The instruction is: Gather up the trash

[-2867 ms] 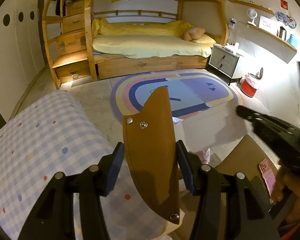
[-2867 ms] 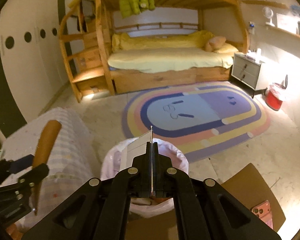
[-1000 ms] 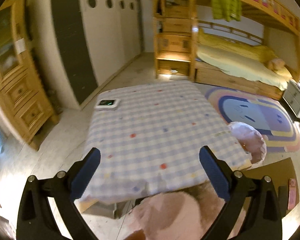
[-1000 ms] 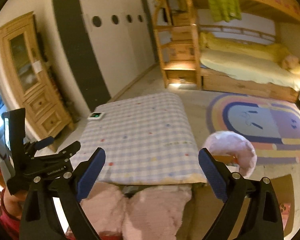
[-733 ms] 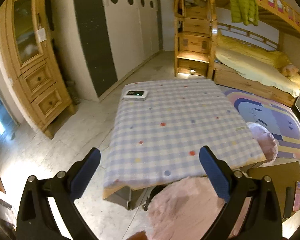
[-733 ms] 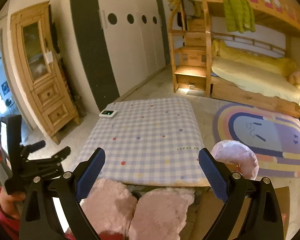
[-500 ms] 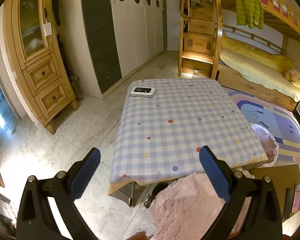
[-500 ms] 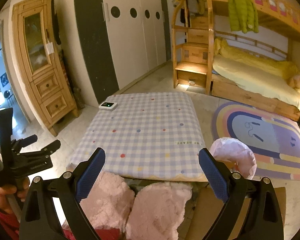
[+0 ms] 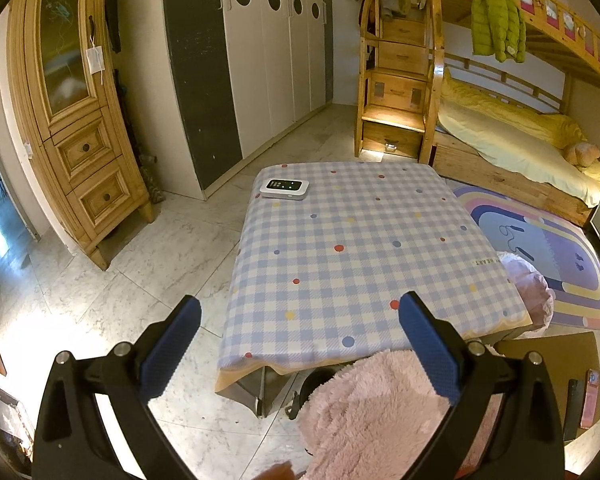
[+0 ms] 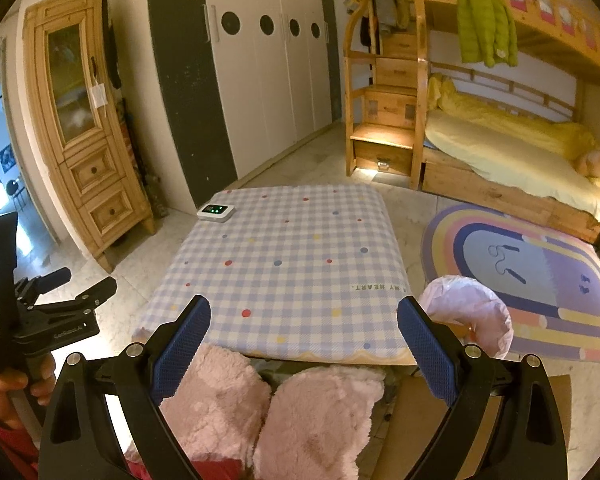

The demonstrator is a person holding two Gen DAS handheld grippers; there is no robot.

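The pink-lined trash bin stands on the floor at the right corner of the table; its bag shows past the table edge in the left wrist view. I see no trash on the blue checked cloth. My left gripper is open and empty, held high in front of the near edge. My right gripper is open and empty too, above the person's pink fluffy knees. In the right wrist view the left gripper is off to the left, in a hand.
A small white device with a lit screen lies on the far left corner of the cloth. A cardboard sheet with a pink phone lies on the floor at right. Beyond are a striped rug, bunk bed and wooden cabinet.
About three seconds ago the left gripper held a brown sheath and the right a thin flat piece over the bin. Both are open and empty now, and have drawn back and up from the table.
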